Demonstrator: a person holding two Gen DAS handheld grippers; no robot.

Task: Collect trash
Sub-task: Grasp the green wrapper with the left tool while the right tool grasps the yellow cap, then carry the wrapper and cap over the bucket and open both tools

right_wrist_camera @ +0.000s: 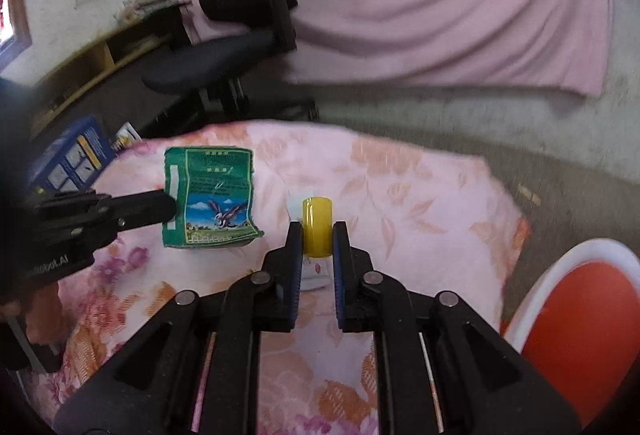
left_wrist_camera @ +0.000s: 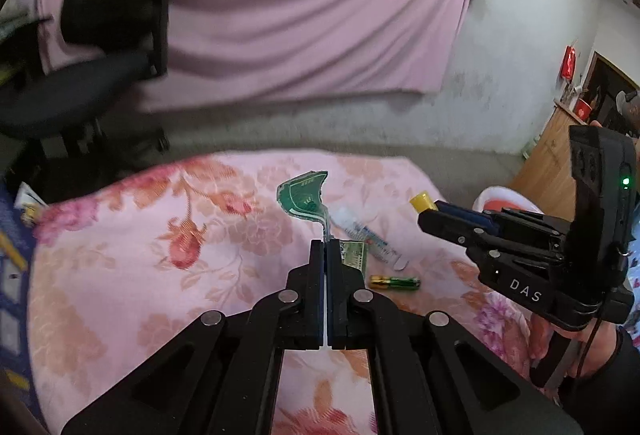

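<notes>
Green packet [right_wrist_camera: 210, 197] pinched by left gripper [left_wrist_camera: 325, 247]

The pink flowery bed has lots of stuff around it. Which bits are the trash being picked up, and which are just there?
Trash:
green packet, pinched by the left gripper
yellow-capped bottle, squeezed by the right gripper
green battery
clear tube

Just there:
black office chair
pink curtain
blue box
</notes>
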